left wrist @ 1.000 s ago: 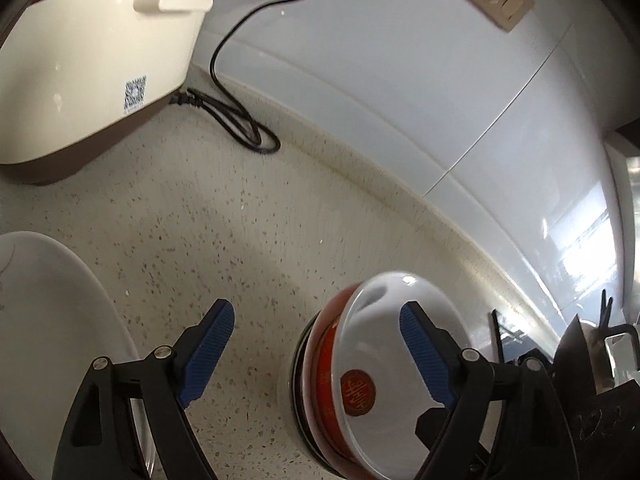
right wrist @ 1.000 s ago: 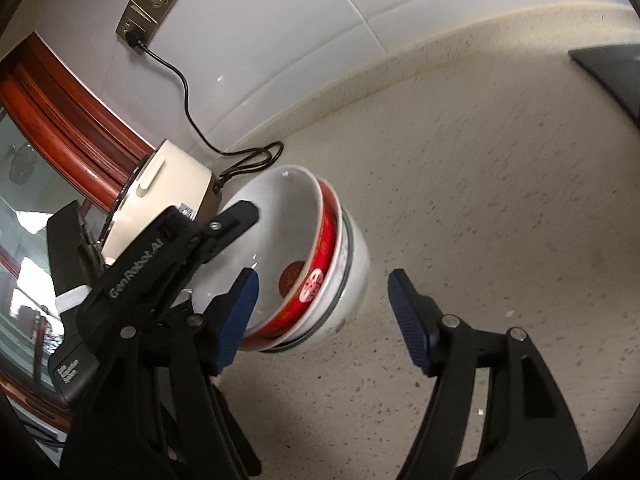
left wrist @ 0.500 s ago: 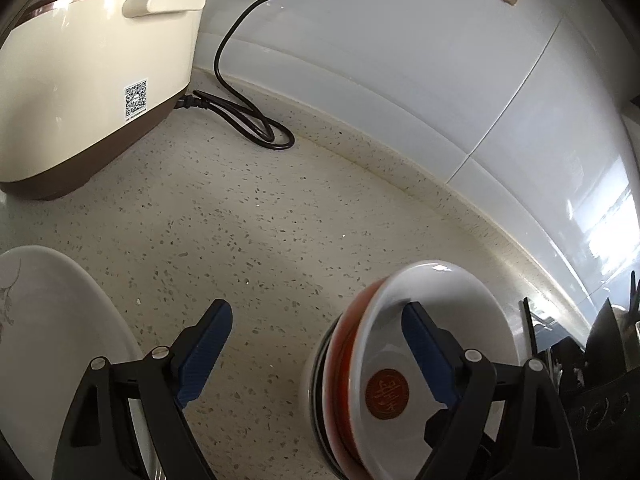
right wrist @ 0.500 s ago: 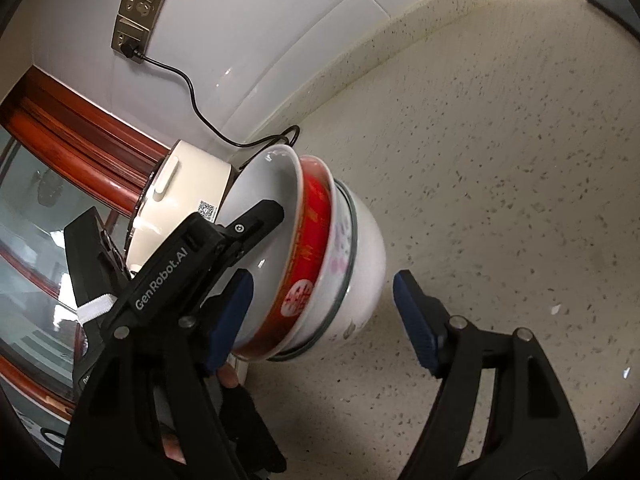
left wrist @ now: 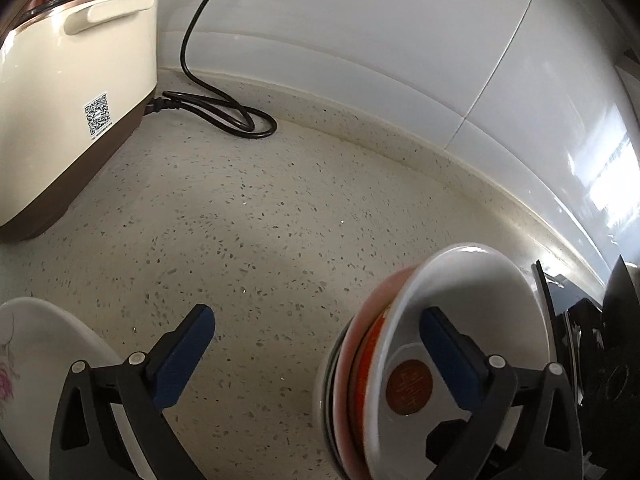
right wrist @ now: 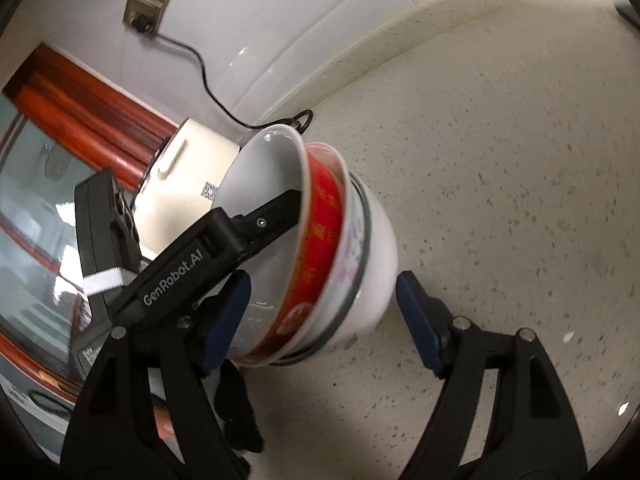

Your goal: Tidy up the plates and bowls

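— How far along?
— Plate [left wrist: 44, 344] lies alone at eight o'clock; left gripper [left wrist: 316, 348] gapes, empty. Bowl stack [right wrist: 320, 264], nested, tilts between the right gripper [right wrist: 320, 312]'s wide-apart jaws, seemingly untouched

— Remaining?
— Seating bowls, then the plate

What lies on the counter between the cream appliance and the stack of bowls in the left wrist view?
Only bare speckled countertop separates the cream appliance from the stack of bowls; the appliance's black cord lies coiled behind it, by the wall.
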Available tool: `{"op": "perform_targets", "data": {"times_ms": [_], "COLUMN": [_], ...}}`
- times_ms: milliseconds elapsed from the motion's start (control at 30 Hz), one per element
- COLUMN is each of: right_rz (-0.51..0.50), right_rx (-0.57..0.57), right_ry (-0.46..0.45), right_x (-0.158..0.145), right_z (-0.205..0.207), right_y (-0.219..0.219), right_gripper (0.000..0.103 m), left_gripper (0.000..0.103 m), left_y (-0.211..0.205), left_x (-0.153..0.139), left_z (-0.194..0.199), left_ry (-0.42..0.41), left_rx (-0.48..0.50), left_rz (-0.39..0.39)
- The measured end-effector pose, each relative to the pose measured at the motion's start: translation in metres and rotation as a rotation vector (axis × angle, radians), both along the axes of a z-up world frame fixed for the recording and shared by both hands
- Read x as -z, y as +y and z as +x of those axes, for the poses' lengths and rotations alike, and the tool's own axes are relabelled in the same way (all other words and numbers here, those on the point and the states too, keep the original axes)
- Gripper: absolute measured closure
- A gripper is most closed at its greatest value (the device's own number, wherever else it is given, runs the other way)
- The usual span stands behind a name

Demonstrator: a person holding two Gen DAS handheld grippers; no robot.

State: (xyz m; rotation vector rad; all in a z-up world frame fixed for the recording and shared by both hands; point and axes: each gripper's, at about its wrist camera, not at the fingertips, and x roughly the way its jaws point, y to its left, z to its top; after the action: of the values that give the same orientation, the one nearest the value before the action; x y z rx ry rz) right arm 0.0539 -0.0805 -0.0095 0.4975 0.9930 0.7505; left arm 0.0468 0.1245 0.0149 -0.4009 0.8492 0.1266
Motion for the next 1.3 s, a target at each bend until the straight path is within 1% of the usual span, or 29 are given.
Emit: {"op": "perform_targets", "data": {"times_ms": [100, 200, 267, 300, 333, 367, 433, 467, 500, 600, 667, 733, 767, 800, 833, 933, 967, 1033, 1100, 1167, 1300], "right_rz": [-0.011, 0.005, 0.016, 0.024, 0.041, 0.06, 0.081, 0.088, 0.093, 0.095, 0.096, 0.093, 0.09, 0.089, 0.089, 0.103, 0.111, 0.138, 0.154, 0.162, 0.169], "right_rx": [-0.028, -0.044, -0.053, -0.052, -0.045, -0.036, -0.03, -0.023, -0.019, -0.007, -0.005, -0.006, -0.005, 0.0, 0.004, 0.016, 0.022, 0.036, 0.053, 0.076, 0.108], "right_ry": [-0.012, -0.002, 0.011, 0.015, 0.032, 0.049, 0.073, 0.082, 0.088, 0.099, 0.107, 0.111, 0.108, 0.104, 0.103, 0.109, 0.116, 0.134, 0.144, 0.151, 0.162], "right_x": [-0.002, 0.002, 0.004, 0.004, 0.006, 0.008, 0.01, 0.011, 0.011, 0.011, 0.011, 0.011, 0.011, 0.011, 0.011, 0.01, 0.011, 0.014, 0.015, 0.016, 0.016], "right_z": [0.001, 0.001, 0.002, 0.001, 0.002, 0.003, 0.003, 0.002, 0.002, 0.0, 0.001, 0.001, 0.0, -0.001, -0.001, -0.002, -0.002, -0.004, -0.004, -0.006, -0.009], "right_y": [0.001, 0.004, 0.004, 0.003, 0.001, -0.003, -0.005, -0.007, -0.007, -0.01, -0.011, -0.011, -0.01, -0.009, -0.007, -0.005, -0.008, -0.015, -0.022, -0.029, -0.046], "right_gripper": [0.025, 0.023, 0.023, 0.023, 0.027, 0.031, 0.035, 0.038, 0.038, 0.04, 0.04, 0.04, 0.04, 0.04, 0.04, 0.04, 0.041, 0.043, 0.044, 0.044, 0.044], "left_gripper": [0.0, 0.0, 0.003, 0.012, 0.018, 0.022, 0.038, 0.042, 0.05, 0.05, 0.048, 0.034, 0.032, 0.029, 0.029, 0.03, 0.031, 0.041, 0.04, 0.04, 0.039], "left_y": [0.0, 0.0, 0.0, 0.0, -0.001, -0.002, -0.004, -0.005, -0.006, -0.008, -0.008, -0.008, -0.009, -0.01, -0.01, -0.01, -0.012, -0.021, -0.028, -0.037, -0.049], "left_x": [0.0, 0.0, 0.0, -0.002, -0.003, -0.004, -0.006, -0.007, -0.008, -0.008, -0.009, -0.011, -0.013, -0.014, -0.014, -0.007, -0.007, -0.014, -0.017, -0.016, -0.013], "left_z": [0.0, 0.0, -0.002, -0.004, -0.006, -0.009, -0.012, -0.014, -0.015, -0.015, -0.014, -0.014, -0.015, -0.015, -0.015, -0.007, -0.004, -0.001, 0.004, 0.006, 0.009], "left_ry": [-0.002, 0.004, -0.004, -0.012, -0.013, -0.017, -0.025, -0.028, -0.032, -0.032, -0.028, -0.023, -0.022, -0.017, -0.009, 0.043, 0.057, 0.079, 0.111, 0.128, 0.123], "left_rx": [0.009, 0.014, 0.018, 0.027, 0.027, 0.032, 0.06, 0.072, 0.083, 0.083, 0.083, 0.063, 0.041, 0.028, 0.027, 0.087, 0.108, 0.147, 0.159, 0.167, 0.168], "left_rz": [0.001, -0.011, -0.015, -0.029, -0.039, -0.047, -0.069, -0.089, -0.108, -0.112, -0.107, -0.066, -0.025, -0.004, -0.004, -0.087, -0.09, -0.065, -0.045, -0.044, -0.067]}}
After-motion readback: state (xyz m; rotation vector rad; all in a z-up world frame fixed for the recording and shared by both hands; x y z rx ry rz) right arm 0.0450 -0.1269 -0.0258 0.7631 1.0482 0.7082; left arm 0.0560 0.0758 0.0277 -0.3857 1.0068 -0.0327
